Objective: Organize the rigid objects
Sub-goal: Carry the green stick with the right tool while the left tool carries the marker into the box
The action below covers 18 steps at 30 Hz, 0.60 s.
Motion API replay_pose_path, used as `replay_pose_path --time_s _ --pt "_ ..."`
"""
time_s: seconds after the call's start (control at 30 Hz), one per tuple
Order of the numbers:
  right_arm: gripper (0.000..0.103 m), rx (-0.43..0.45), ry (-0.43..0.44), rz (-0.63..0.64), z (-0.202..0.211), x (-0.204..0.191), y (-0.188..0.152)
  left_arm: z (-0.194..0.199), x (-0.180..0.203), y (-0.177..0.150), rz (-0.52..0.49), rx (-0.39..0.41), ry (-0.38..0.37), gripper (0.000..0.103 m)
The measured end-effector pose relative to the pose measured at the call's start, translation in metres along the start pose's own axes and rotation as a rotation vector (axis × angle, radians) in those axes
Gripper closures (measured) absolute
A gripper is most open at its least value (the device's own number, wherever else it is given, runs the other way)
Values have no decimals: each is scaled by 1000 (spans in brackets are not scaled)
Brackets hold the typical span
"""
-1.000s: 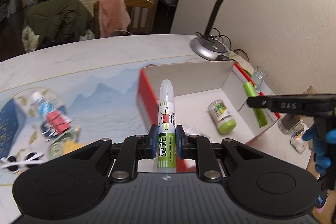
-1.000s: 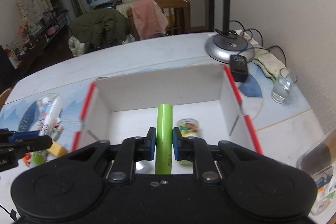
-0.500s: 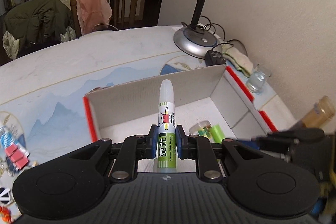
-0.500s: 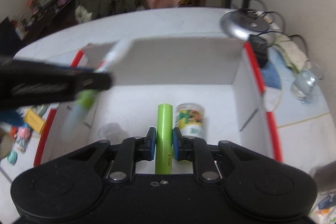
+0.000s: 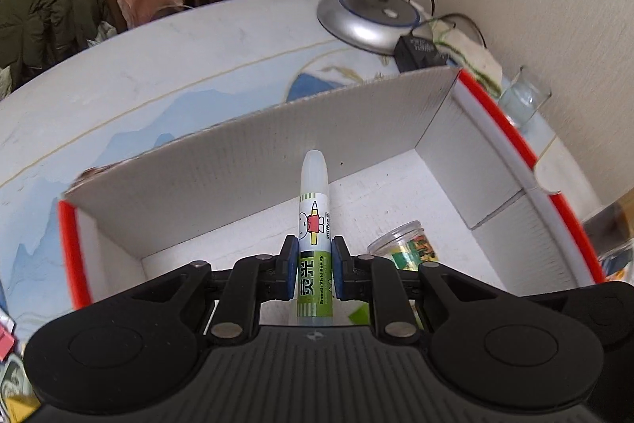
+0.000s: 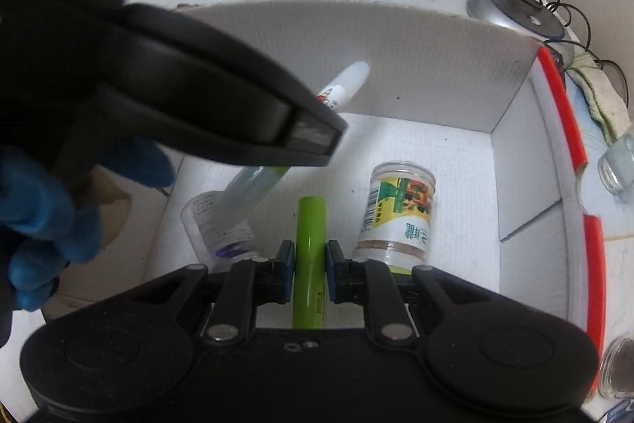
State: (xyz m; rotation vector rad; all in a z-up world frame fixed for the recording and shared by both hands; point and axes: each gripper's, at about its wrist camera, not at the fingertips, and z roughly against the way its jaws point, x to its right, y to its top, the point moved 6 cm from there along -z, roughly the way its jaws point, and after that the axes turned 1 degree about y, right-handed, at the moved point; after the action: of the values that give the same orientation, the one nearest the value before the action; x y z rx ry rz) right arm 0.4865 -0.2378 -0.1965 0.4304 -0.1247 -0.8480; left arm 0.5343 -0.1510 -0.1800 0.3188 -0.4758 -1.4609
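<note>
My left gripper [image 5: 314, 266] is shut on a white and green glue tube [image 5: 314, 224] and holds it over the open white cardboard box [image 5: 277, 161] with red edges. My right gripper [image 6: 310, 272] is shut on a plain green tube [image 6: 311, 248] low inside the same box [image 6: 436, 66]. In the right wrist view the left gripper [image 6: 198, 98] crosses from the left with the glue tube [image 6: 344, 84] slanting down. A small labelled jar [image 6: 396, 217] lies on the box floor, also showing in the left wrist view [image 5: 408, 248]. A clear cup [image 6: 214, 224] lies at the left.
A silver lamp base [image 5: 368, 18] with cables and a black adapter [image 5: 420, 52] stand behind the box. A small glass [image 5: 523, 98] stands at the right by the wall. A folded cloth [image 6: 598, 94] lies near it. Chairs with clothes stand beyond the table.
Both grippers have moved forward and down into the box. The left gripper with the glue tube now crosses over the box in the right wrist view. Both stay shut on their tubes.
</note>
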Motion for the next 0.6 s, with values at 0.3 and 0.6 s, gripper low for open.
replay_pose_path --time_s 0.3,0.6 --pt "88 -71 -12 14 -12 1 -5 -29 7 -3 -48 -85 -7 86" --pt "86 -124 -2 6 -16 0 -2 -45 8 -11 -44 -177 -22 86"
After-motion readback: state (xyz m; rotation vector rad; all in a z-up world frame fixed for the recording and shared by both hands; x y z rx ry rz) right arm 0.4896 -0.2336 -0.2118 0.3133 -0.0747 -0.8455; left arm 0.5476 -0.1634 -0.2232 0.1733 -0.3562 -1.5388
